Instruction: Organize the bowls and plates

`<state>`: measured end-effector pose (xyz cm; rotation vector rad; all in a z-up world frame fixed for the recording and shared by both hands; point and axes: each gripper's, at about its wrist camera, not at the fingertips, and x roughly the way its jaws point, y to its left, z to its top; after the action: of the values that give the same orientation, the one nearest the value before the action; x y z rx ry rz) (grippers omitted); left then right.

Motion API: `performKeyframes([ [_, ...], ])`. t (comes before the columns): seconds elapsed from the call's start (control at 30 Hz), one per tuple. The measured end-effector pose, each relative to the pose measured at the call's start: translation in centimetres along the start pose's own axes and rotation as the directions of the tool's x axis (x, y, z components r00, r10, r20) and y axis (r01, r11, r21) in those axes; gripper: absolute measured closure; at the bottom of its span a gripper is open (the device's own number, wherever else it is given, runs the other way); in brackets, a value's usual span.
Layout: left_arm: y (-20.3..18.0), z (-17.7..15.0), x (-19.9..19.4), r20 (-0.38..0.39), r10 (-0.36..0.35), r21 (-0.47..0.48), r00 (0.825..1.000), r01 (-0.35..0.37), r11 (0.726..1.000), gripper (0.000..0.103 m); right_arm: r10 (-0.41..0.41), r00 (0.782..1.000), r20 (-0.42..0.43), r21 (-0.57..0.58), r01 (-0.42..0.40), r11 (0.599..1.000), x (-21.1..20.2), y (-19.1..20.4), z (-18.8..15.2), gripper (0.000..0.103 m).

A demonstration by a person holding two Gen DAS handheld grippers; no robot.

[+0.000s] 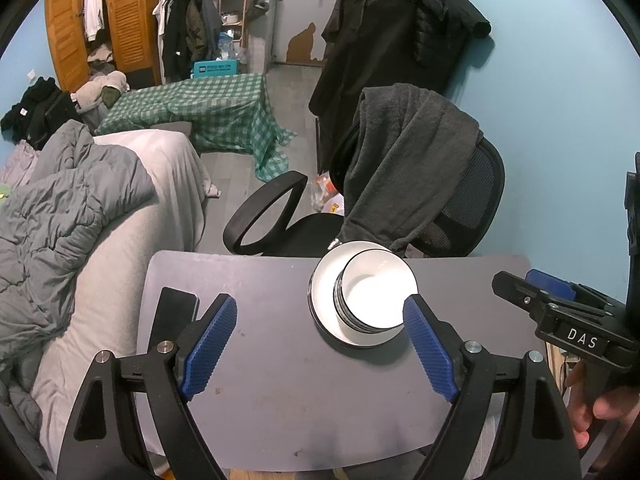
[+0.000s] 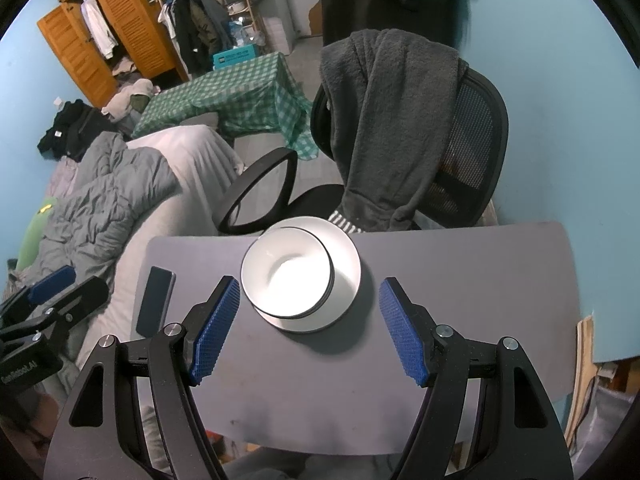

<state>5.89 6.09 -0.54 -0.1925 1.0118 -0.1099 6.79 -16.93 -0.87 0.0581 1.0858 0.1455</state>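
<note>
Turquoise walls close in a cluttered bedroom; a grey table (image 2: 460, 280) fills the near ground of both views; behind it stands a black office chair (image 2: 472, 136) with a dark grey fleece garment (image 2: 384, 120) draped over its back; to the left lies a bed with a rumpled grey duvet (image 1: 68, 208), and farther off a green checked cloth (image 1: 216, 108) covers a low piece of furniture near an orange louvred wardrobe (image 1: 128, 16). On the table, towards its far edge, sits a stack of white bowls (image 1: 374, 292) with dark rims, nested one in another, resting on a white plate (image 1: 324, 280) whose rim shows around them; the top bowl is off-centre on the plate in both views; how many bowls there are I cannot tell. A dark phone (image 2: 155, 300) lies flat near the table's left edge, well apart from the stack. The left gripper (image 1: 320, 344) hangs above the table with its blue pads spread wide and nothing between them; its right pad lies just beside the stack in that view, though whether it touches cannot be told. The right gripper (image 2: 310, 328) is likewise spread apart and empty, hovering just short of the stack; a hand (image 1: 592, 408) grasps its handle at the edge of the left view.
</note>
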Motion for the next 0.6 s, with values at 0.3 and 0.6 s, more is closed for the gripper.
performKeyframes([
  [0.3,-0.31,0.14,-0.23,0.019,-0.004,0.004,1.0,0.004,1.0,0.017,-0.001,1.0,0.001,-0.001,0.001,1.0,0.03,0.03,0.04,0.031],
  [0.6,-0.58,0.28,-0.53,0.029,-0.007,0.005,1.0,0.007,1.0,0.017,0.0,1.0,0.001,-0.002,0.0,1.0,-0.14,0.26,0.03,0.031],
])
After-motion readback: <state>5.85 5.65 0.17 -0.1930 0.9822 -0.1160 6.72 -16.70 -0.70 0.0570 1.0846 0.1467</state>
